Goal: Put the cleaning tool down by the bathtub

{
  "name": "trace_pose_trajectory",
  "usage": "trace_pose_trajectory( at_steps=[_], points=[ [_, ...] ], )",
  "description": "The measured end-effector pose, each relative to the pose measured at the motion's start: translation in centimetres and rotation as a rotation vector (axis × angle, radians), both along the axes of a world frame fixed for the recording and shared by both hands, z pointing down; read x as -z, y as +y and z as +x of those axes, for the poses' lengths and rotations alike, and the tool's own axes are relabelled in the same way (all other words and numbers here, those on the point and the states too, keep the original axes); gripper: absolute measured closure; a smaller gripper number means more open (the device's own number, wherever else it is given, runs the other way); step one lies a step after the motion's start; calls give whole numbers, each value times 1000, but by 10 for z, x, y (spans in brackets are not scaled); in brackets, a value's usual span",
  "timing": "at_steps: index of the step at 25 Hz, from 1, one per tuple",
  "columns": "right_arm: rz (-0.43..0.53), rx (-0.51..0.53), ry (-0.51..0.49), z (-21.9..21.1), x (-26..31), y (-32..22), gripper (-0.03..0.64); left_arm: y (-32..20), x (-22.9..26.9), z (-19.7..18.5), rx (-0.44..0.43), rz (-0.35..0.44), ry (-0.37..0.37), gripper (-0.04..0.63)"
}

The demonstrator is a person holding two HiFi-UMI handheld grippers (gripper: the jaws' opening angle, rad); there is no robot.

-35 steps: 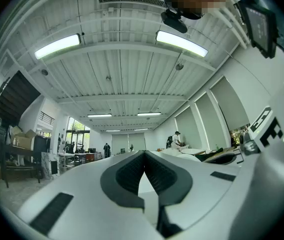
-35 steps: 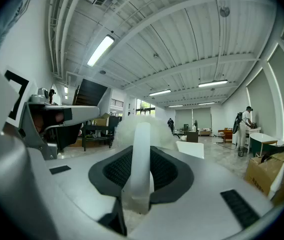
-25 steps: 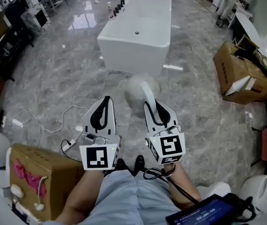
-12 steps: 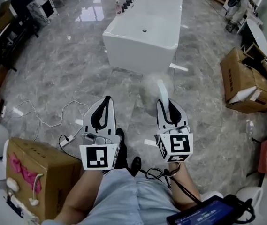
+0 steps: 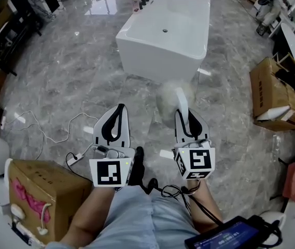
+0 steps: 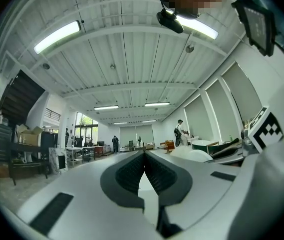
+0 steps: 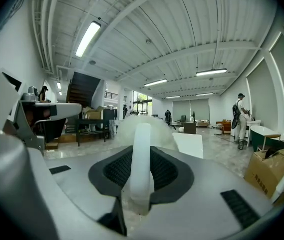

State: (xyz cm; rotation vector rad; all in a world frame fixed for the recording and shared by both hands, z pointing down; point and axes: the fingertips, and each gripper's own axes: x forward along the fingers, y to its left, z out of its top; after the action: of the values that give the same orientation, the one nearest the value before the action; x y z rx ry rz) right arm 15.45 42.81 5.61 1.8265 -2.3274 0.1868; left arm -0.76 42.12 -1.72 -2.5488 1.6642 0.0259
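Note:
The white bathtub [image 5: 157, 64] stands on the marble floor ahead of me, and it shows as a white shape [image 7: 189, 144] in the right gripper view. The cleaning tool is a white handle [image 7: 142, 154] with a fluffy white head [image 5: 169, 100]. My right gripper [image 5: 188, 119] is shut on the handle, with the head sticking out in front toward the tub, a short way from its near wall. My left gripper [image 5: 118, 108] is level beside it, shut with nothing in it; its pads meet at the tip [image 6: 144, 153].
Cardboard boxes sit at the right [image 5: 277, 95] and at the near left [image 5: 43, 191]. Loose cables [image 5: 48, 126] lie on the floor to the left. A tablet [image 5: 230, 235] hangs at my right side. A person [image 7: 240, 116] stands far off.
Both grippers have moved forward together toward the bathtub, which now lies closer ahead. The tool stays in the right gripper, and the left stays shut.

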Motion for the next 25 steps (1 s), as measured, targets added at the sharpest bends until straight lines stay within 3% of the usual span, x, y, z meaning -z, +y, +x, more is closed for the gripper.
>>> trace_pose_trajectory(
  at_steps=[13, 25],
  points=[
    [51, -15, 27, -53, 22, -148, 512, -152, 17, -53, -23, 59, 19, 581],
    [105, -35, 74, -71, 51, -194, 512, -205, 33, -70, -52, 100, 60, 581]
  ],
)
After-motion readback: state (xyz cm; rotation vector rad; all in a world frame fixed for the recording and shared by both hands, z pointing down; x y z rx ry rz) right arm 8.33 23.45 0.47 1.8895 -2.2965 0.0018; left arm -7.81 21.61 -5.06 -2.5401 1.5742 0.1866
